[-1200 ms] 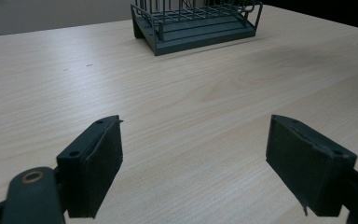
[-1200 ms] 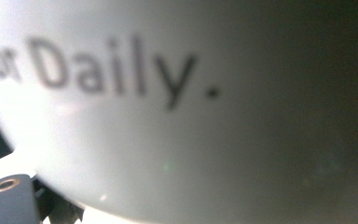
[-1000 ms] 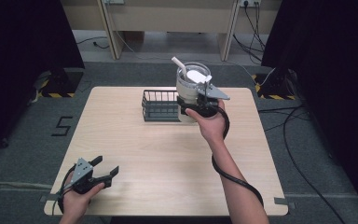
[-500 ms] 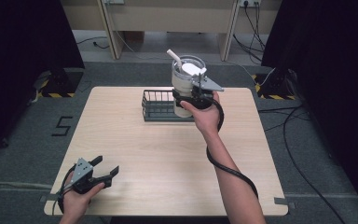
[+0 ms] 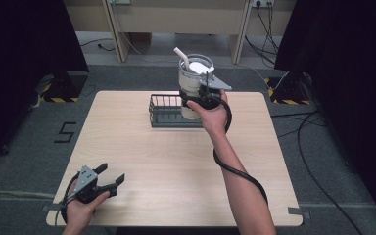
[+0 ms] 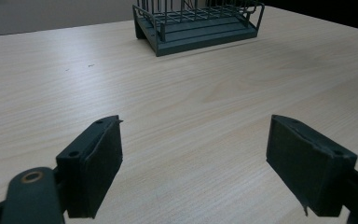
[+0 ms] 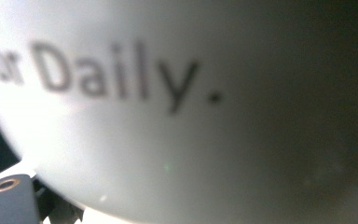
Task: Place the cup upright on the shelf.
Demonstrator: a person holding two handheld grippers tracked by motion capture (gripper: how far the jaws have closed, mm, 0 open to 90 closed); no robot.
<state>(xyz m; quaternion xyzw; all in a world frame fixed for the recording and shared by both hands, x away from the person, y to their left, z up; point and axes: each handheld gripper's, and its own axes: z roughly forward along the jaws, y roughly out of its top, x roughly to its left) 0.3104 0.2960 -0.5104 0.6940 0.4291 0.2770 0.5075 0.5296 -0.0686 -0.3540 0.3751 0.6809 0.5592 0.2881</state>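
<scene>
While stretched far forward from the 6 o'clock edge of the worktop (image 5: 176, 161), reaches toward 12 o'clock with the right arm, forearm nearly straight, cable looped along it, right gripper (image 5: 201, 93) raised above the surface. Grips the tumbler (image 5: 193, 81) about its lower half, holding it upright and lifted, its base over the 3 o'clock end of the wire basket (image 5: 164, 111) at the far side of the worktop; cannot tell whether base and basket touch. Shows a pale cylindrical tumbler with a clear lid and a white straw (image 5: 181, 55) slanting toward 11 o'clock. In the right gripper view, presents the tumbler's pale wall (image 7: 214, 140) pressed close to the camera, blurred dark lettering reading "Daily." across it. Keeps those fingers clamped on the tumbler's sides, though hidden behind the wall.

At the 7 o'clock corner of the worktop, rests the left gripper (image 5: 108, 182) low in the left hand (image 5: 81, 210), pointing toward 2 o'clock. Holds its fingers (image 6: 95, 163) wide apart, nothing between them, bare wood beneath, the basket (image 6: 198, 23) well apart ahead.
</scene>
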